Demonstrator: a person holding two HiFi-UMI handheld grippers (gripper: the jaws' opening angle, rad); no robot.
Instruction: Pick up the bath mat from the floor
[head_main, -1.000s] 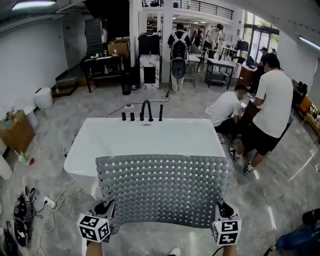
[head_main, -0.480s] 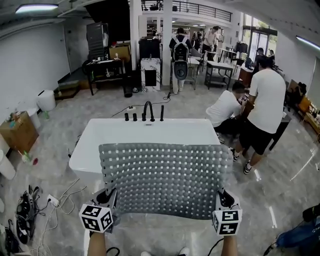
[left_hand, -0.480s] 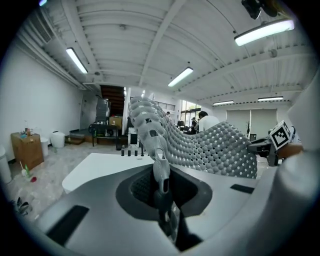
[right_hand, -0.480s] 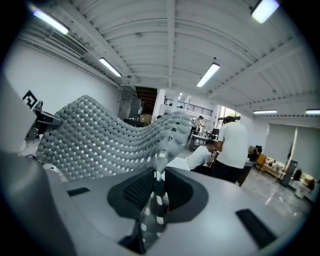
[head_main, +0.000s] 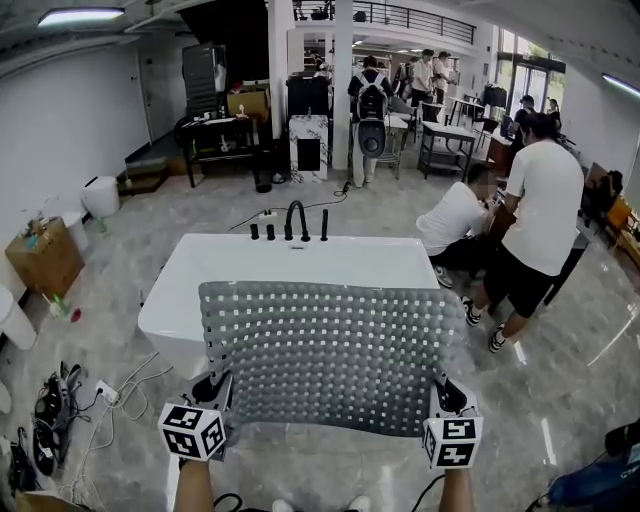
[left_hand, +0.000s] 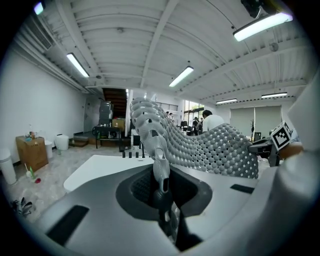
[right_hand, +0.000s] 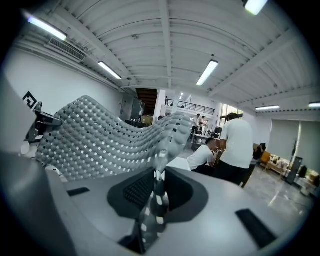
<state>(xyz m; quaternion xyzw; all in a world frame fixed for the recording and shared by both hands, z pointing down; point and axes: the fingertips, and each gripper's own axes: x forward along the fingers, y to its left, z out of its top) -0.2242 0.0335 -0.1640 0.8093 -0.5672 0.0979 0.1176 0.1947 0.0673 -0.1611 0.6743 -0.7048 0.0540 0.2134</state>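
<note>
A grey perforated bath mat (head_main: 330, 355) hangs spread out in the air between my two grippers, in front of the white bathtub (head_main: 190, 275). My left gripper (head_main: 218, 388) is shut on the mat's lower left corner. My right gripper (head_main: 446, 392) is shut on the lower right corner. In the left gripper view the mat (left_hand: 200, 145) rises from between the closed jaws and sweeps to the right. The right gripper view shows the mat (right_hand: 100, 140) pinched the same way and billowing off to the left. The mat hides the tub's near rim.
Black taps (head_main: 293, 222) stand on the tub's far rim. One person crouches (head_main: 450, 220) and another stands (head_main: 535, 215) right of the tub. Cables and a power strip (head_main: 60, 410) lie on the floor at left. A cardboard box (head_main: 42, 258) sits farther left.
The mat and both grippers have risen a little and stay spread; the head view has tipped slightly, so the tub sits a touch farther off. Both grips hold.
</note>
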